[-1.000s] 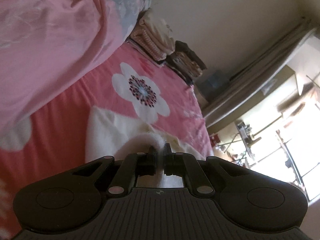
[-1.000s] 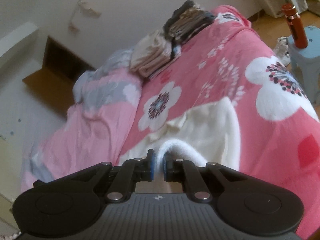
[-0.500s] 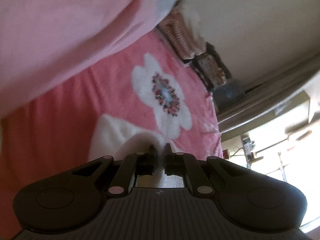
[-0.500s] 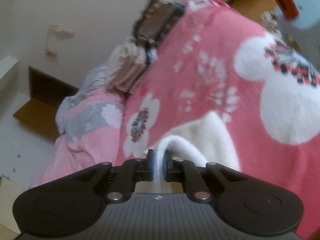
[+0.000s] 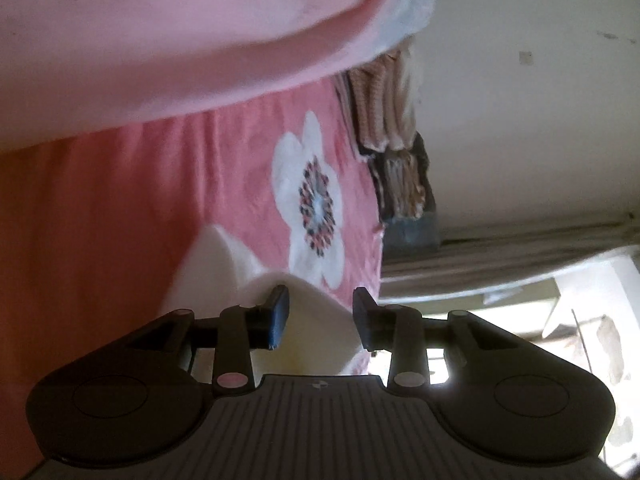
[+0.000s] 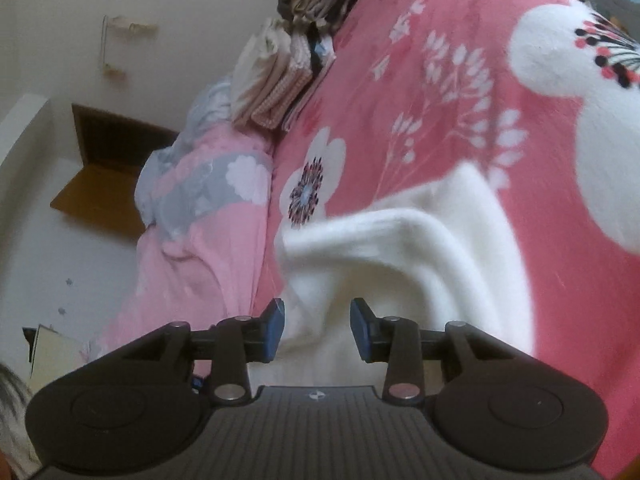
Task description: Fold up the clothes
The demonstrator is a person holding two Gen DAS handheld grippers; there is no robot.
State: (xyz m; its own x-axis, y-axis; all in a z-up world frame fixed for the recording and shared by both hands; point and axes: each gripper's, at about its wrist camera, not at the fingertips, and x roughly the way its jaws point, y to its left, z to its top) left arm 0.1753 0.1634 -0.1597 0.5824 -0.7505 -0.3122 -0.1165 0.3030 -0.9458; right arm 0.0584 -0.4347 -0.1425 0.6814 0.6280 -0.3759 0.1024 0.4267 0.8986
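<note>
A white fleece garment [image 6: 432, 248] lies folded over on the pink flowered bedsheet [image 6: 460, 92], its doubled edge raised in a soft ridge. My right gripper [image 6: 318, 326] hovers low over its near edge; its jaws are opening, and cloth shows in the gap with the blue pads [image 6: 272, 328] clear of it. In the left wrist view the same white garment [image 5: 224, 264] lies just ahead on the bedsheet [image 5: 120, 216]. My left gripper [image 5: 320, 316] is rolled sideways, its jaws also opening, the pads apart from the cloth beneath them.
A pink quilt [image 5: 160, 40] with grey patches [image 6: 208, 196] is bunched along one side of the bed. Two stacks of folded clothes [image 6: 296, 52] sit at the far end by the wall. A curtain and bright window [image 5: 540, 264] lie beyond the bed.
Both grippers were shut on the white garment's edge; they sank toward the bed and their jaws have parted, letting the cloth drop. The left view has rolled further sideways.
</note>
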